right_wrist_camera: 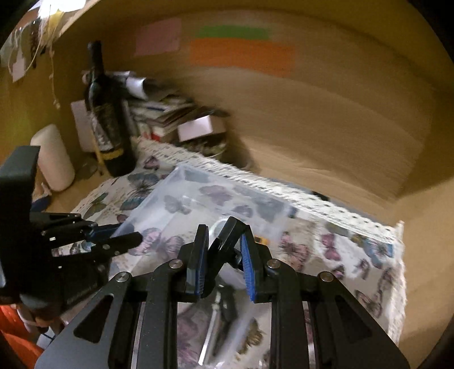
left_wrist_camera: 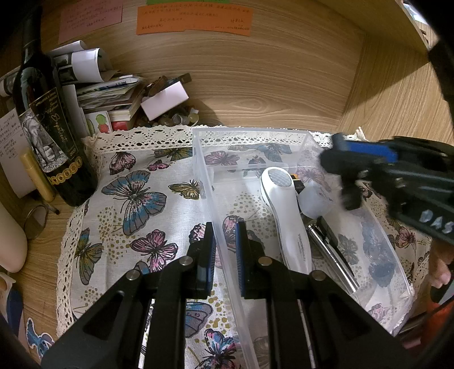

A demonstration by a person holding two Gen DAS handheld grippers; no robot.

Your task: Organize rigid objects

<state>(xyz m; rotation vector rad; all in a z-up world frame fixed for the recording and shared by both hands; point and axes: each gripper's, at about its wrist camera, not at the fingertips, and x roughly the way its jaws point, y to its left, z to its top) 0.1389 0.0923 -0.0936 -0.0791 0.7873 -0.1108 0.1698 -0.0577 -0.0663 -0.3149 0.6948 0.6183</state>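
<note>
Where the wooden alcove (left_wrist_camera: 255, 85) closes in on three sides, a butterfly-print cloth (left_wrist_camera: 136, 198) with a lace edge covers the desk surface, and a clear plastic bin (left_wrist_camera: 391, 255) sits on its right half. Wine bottle (left_wrist_camera: 48, 136), dark, stands upright off the cloth's far-left corner, with a heap of papers and booklets (left_wrist_camera: 107, 93) just behind it. Left gripper (left_wrist_camera: 224, 252) straddles the bin's left wall: one finger outside over the cloth, one inside, pads close to the plastic; whether they actually pinch it I cannot tell. Right gripper (right_wrist_camera: 222, 255) hangs above the bin interior, clamped on a small black object (right_wrist_camera: 224, 238) tilted between its blue pads; the right wrist view is motion-blurred, so the object's identity stays unclear. Lying on the bin floor: a white handheld device (left_wrist_camera: 283, 210) with a gridded head pointing to the far end, a translucent white cap-like piece (left_wrist_camera: 313, 198) just beside it to the right, and a slim metal pen (left_wrist_camera: 332, 255) alongside the device's handle. Orange note (left_wrist_camera: 193, 20) and pink note (left_wrist_camera: 90, 20) stuck on the back wall.
</note>
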